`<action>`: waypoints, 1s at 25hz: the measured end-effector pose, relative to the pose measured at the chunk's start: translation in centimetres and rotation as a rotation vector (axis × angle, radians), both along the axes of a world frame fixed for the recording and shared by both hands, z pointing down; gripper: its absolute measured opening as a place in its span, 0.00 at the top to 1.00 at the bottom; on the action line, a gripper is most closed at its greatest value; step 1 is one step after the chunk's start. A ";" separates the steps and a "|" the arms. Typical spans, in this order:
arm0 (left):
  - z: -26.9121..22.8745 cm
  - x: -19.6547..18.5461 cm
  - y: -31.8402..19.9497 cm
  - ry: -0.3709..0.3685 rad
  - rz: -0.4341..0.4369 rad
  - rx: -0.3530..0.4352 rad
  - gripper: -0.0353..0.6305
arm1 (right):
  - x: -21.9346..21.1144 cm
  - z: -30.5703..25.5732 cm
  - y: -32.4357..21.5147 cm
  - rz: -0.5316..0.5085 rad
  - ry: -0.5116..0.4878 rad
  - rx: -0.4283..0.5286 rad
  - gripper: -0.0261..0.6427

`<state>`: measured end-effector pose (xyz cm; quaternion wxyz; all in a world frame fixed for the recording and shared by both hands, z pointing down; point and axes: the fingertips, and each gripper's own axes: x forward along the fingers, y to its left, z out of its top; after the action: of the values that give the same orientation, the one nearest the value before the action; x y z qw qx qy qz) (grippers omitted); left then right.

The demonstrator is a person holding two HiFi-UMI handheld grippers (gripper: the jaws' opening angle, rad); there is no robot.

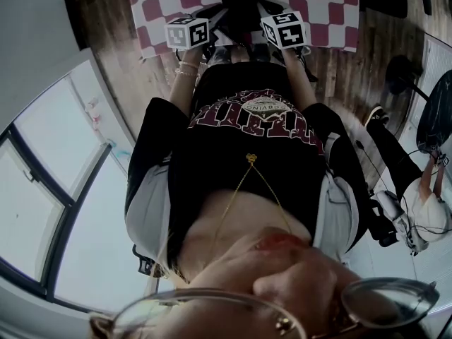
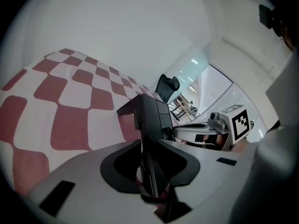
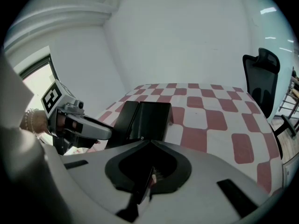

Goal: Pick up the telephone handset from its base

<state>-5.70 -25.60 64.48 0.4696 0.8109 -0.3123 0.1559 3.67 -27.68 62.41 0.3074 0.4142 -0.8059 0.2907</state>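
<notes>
The black telephone (image 1: 240, 2) stands on the red and white checked cloth (image 1: 332, 6), between my two grippers. Its handset cannot be told from the base. In the left gripper view the phone (image 2: 152, 113) is right ahead, and my left gripper (image 2: 147, 148) reaches to its near corner; the jaws stand a narrow slit apart, and no grip shows. In the right gripper view the phone (image 3: 145, 119) lies just beyond my right gripper (image 3: 149, 176), whose jaws are together with nothing in them. Each gripper shows in the other's view: the left gripper (image 3: 77, 122), the right gripper (image 2: 210, 129).
The checked cloth (image 3: 219, 120) covers the table. A black office chair (image 3: 261, 78) stands beyond its far edge. A white wall rises behind the table. Windows run along the left (image 1: 49, 189), and another person (image 1: 424, 210) sits on the floor at the right.
</notes>
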 end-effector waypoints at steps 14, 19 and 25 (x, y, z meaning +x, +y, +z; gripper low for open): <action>0.5 1.5 -0.1 0.034 0.127 -0.030 0.74 | -0.1 0.0 0.0 0.020 -0.008 -0.003 0.93; 0.9 2.0 -0.5 0.029 0.150 -0.038 0.74 | 0.0 0.0 -0.1 0.037 -0.022 -0.002 0.93; 1.1 2.3 -0.7 0.041 0.167 -0.060 0.73 | 0.0 0.1 -0.1 0.047 -0.018 0.007 0.93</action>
<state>-3.38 -26.31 65.57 0.4854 0.8227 -0.2290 0.1871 3.66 -27.82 62.46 0.2918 0.4316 -0.7996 0.2988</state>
